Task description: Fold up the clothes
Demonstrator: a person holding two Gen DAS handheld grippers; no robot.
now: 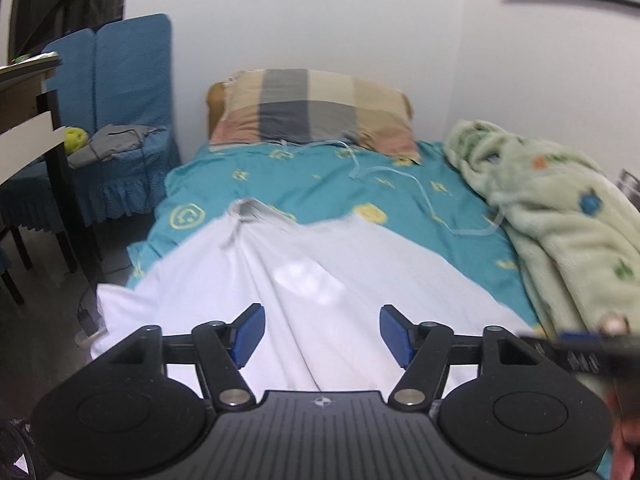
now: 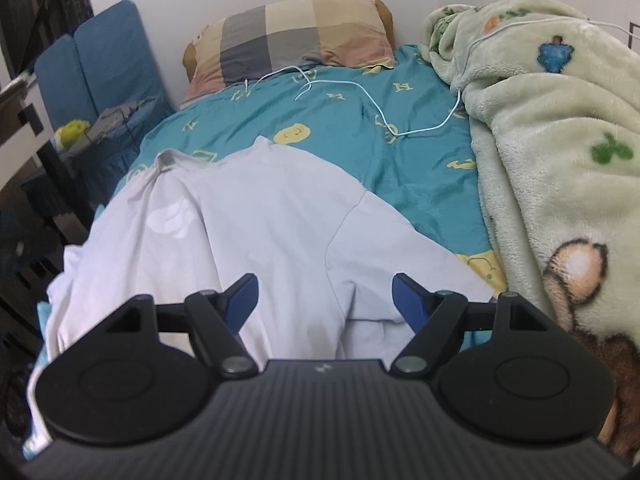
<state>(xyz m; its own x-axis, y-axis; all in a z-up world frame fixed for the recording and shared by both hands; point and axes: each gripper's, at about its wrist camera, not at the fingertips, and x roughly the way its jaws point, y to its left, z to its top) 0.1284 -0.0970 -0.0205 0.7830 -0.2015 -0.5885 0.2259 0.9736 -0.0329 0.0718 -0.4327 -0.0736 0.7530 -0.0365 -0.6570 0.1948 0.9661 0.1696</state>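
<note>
Both our grippers, left point(image 1: 322, 336) and right point(image 2: 324, 300), hover fingers wide over the limp white T-shirt point(image 2: 256, 216); its sleeve at 3 o'clock probably suits pinching.

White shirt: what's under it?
The white shirt lies on the teal sheet, which shows around it. Anything beneath its middle is covered.

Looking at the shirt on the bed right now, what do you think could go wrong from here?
The white shirt hangs off the bed's left edge, so a one-sided pull may drag it to the floor. A white cable lies on the teal sheet beyond it and could snag during a fold. Both the left gripper and right gripper are open, holding nothing.
</note>
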